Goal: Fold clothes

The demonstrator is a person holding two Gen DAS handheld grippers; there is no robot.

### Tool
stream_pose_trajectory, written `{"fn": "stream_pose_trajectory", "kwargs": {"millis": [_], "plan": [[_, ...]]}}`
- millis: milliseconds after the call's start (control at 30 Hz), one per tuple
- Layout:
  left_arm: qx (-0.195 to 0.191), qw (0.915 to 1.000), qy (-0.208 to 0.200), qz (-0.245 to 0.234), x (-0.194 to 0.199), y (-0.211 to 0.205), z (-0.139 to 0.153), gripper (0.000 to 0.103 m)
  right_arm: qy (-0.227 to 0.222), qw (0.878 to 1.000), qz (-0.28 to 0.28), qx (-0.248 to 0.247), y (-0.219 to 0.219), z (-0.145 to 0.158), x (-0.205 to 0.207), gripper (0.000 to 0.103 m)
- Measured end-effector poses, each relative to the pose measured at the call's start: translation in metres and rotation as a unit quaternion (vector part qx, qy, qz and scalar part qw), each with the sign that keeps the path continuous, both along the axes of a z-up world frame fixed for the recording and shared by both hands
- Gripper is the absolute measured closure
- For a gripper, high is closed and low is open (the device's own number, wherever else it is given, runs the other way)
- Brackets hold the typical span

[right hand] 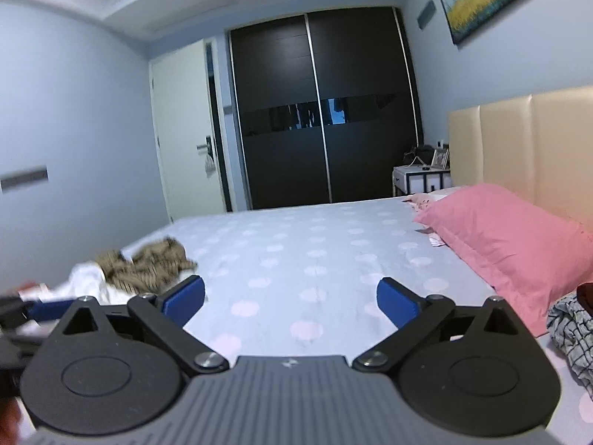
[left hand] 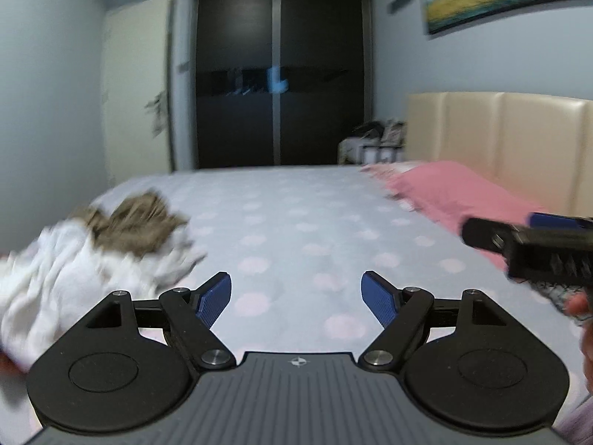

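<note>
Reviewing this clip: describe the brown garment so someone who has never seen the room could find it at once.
Start at the bed with its pale dotted sheet; the pink pillow lies at the headboard end. At the opposite side is a crumpled heap of clothes, and the brown garment lies on top of it. It is tan with dark streaks, while the cloth under it is plain white.

Left gripper [left hand: 296, 298]: two blue fingers [left hand: 215, 300] w/ ribbed pads, on black link arms. Silver screws at each pivot — larger ones by the base. Two round black discs either side, each w/ a raised circular cap. Grey ridged centre plate [left hand: 296, 389] w/ small compass-like mark at its top edge.

Right gripper [right hand: 291, 302]: same build — blue fingers [right hand: 396, 302], black links, silver screws, grey ridged plate [right hand: 289, 396] w/ small mark. Triangular cut-outs in the outer black brackets.
</note>
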State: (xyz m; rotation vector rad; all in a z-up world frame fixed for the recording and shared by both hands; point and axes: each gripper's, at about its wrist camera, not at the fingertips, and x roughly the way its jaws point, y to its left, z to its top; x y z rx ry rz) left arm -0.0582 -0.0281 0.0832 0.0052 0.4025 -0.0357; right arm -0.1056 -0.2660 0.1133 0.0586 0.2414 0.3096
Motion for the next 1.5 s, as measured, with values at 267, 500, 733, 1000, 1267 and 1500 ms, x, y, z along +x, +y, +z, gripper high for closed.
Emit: {"fn": "stream_pose_trajectory", "kwargs": {"millis": [267,500,733,1000,1267,1500], "plan": [[0.018,0.9981,0.016,0.056,0.008,0.024,-0.041,0.026,0.025,0.998,-0.038,-0.035,0.042,-0.064,-0.011,0.003],[0.018,0.9958,0.041,0.08,0.014,0.033,-0.064,0.026,0.014,0.993,-0.088,-0.081,0.054,-0.097,0.002,0.003],[0.009,0.9949,0.058,0.082,0.029,0.049,-0.091,0.026,0.066,0.988,-0.123,-0.063,0.063,-0.104,0.044,0.003],[0.036,0.9947,0.039,0.087,0.035,0.067,-0.073,0.026,0.081,0.991,-0.104,-0.038,0.109,-0.084,0.078,0.003],[0.022,0.9952,0.031,0.09,0.022,0.059,-0.057,0.026,0.009,0.994,-0.099,-0.049,0.106,-0.091,0.041,0.002],[0.028,0.9963,0.033,0.075,0.025,0.04,-0.053,0.026,0.019,0.994,-0.11,-0.006,0.078,-0.087,0.023,0.002]]}}
